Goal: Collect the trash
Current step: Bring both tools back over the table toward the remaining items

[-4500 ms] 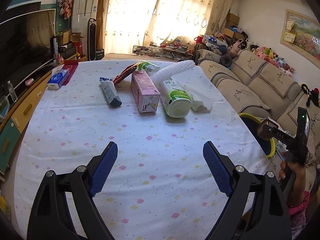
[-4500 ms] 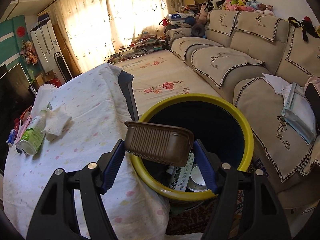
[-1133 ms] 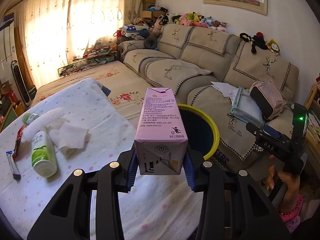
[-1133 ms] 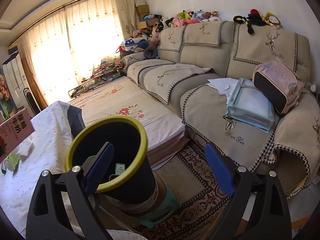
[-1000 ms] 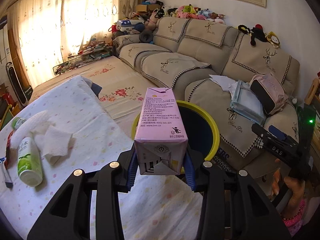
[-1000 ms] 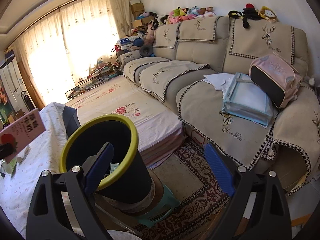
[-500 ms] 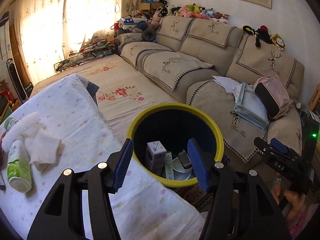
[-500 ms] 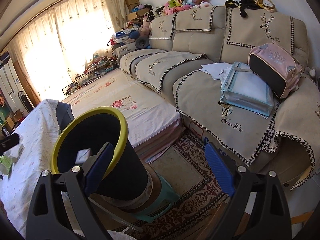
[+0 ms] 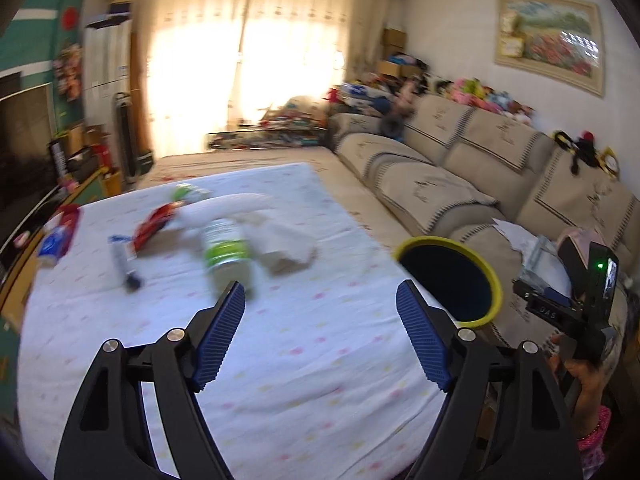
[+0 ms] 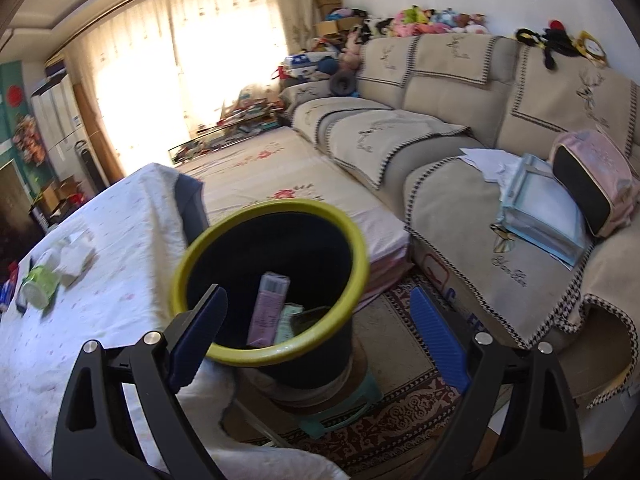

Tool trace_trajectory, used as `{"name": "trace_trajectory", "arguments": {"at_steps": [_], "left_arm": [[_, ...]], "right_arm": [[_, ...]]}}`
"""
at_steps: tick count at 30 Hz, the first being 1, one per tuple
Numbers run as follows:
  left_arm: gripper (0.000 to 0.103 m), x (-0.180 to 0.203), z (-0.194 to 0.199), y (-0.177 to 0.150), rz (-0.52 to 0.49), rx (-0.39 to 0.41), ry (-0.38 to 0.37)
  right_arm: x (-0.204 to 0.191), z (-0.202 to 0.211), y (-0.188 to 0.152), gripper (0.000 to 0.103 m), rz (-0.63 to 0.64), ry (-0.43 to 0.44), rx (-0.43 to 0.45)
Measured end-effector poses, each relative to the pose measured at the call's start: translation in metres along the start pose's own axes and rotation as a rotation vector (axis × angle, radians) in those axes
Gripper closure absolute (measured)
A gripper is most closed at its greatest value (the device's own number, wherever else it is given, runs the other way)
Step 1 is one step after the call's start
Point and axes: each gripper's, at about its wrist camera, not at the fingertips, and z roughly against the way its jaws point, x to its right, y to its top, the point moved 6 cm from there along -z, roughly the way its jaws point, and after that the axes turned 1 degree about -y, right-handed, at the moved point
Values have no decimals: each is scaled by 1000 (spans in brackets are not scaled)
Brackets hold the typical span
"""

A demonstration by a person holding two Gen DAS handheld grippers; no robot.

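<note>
Sporting black plastic arms, silver screws and ribbed blue pads on both the left gripper (image 9: 320, 336) and right gripper (image 10: 318, 336). Showing a right hand (image 9: 576, 372) with pink patterned cuff.

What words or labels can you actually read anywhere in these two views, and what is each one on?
"DAS": plate on the right gripper, left wrist view.
Script like "Yan Lin" (uncertain): sofa cover, right wrist view.
Pink carton in the bin: print too blurred.
Green-labelled bottle: blurred, unreadable.
Left gripper: no text.
</note>
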Motion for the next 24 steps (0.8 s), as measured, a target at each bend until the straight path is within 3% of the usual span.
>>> {"name": "trace_trajectory", "arguments": {"at_steps": [10,18,24], "left_arm": [[21,-134,72,-57,222,44,206],[20,-172,94,-89,285,69,260],[20,-185,96,-102,321,63,252]], "right_arm": [[-138,20,-5,15,211,223,-13],[-261,37,-20,15,358,420,-27],[-328,25,-35,15,417,448,-61]]}}
